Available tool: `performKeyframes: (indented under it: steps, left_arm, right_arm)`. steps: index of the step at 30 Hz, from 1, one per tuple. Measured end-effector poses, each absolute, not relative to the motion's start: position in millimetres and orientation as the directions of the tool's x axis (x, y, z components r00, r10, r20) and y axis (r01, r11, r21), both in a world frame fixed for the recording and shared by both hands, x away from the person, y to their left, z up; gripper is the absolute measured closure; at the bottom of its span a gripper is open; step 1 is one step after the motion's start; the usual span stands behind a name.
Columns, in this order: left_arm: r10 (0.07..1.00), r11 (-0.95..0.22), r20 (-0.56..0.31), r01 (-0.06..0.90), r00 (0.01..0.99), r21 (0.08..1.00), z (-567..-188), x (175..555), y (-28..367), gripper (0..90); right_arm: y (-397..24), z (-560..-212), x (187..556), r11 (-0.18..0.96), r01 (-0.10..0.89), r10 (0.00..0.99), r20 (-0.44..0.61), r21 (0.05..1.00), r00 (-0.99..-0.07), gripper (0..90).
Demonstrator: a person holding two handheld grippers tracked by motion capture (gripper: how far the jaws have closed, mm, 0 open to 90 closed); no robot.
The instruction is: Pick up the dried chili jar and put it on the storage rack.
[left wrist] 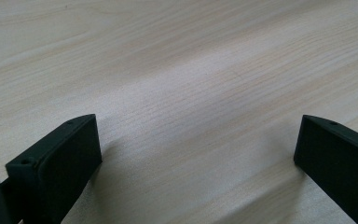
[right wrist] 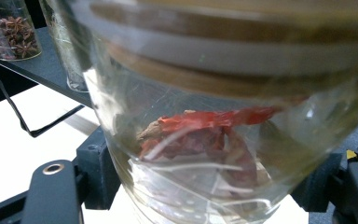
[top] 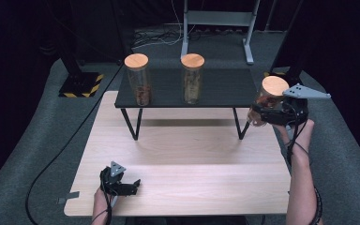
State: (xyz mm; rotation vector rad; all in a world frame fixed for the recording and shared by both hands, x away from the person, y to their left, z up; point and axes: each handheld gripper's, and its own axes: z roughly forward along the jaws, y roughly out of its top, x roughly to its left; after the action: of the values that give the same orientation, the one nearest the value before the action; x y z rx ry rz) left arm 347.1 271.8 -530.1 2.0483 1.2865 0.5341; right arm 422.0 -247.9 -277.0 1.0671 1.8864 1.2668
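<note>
Left tool rests low on the surface near its front left edge, jaws spread wide, nothing between them; in the left gripper view only bare light wood grain lies ahead of the two black jaws. Person's left hand holds it from behind.

Up and ahead of that tool, well apart, a dark shelf on thin legs stands on the surface. Two jars on it, both upright with round wooden lids: left jar with brownish contents, star anise in the right gripper view, and middle jar just right of it, pale contents.

Right tool is off the right end of the shelf, raised above the surface edge, clamped on a third jar. This jar sits tilted between the jaws, wooden lid up and toward the shelf. Right gripper view: glass wall pressed close, red dried pieces inside, probably chillies. Right hand is behind the tool, forearm coming from the bottom.
</note>
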Motion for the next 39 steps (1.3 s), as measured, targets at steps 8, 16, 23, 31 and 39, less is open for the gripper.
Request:
performKeyframes:
  steps: [8, 16, 23, 31, 39]
  left_arm:
    - [0.901, -0.305, -0.001, 0.635, 0.435, 0.71, -530.1, 347.1, 271.8, 0.0]
    - [0.9, -0.305, -0.001, 0.635, 0.435, 0.71, -530.1, 347.1, 271.8, 0.0]
    - [0.9, -0.305, -0.001, 0.635, 0.435, 0.71, -530.1, 347.1, 271.8, 0.0]
    - [0.9, -0.306, -0.001, 0.634, 0.435, 0.71, -530.1, 347.1, 271.8, 0.0]
    - [0.901, -0.305, -0.002, 0.635, 0.435, 0.71, -530.1, 347.1, 271.8, 0.0]
  right_arm:
    - [-243.6, -266.8, 425.7, 0.223, 0.273, 0.871, -0.065, 0.936, -0.487, 24.6]
    - [-240.0, -260.6, 431.4, 0.226, 0.275, 0.868, -0.066, 0.935, -0.492, 24.7]
    - [-236.0, -253.5, 435.8, 0.233, 0.269, 0.865, -0.072, 0.934, -0.496, 24.7]
    - [-233.3, -249.2, 443.2, 0.235, 0.273, 0.865, -0.072, 0.933, -0.497, 24.6]
    - [-231.3, -245.5, 451.8, 0.233, 0.28, 0.866, -0.068, 0.931, -0.495, 24.7]
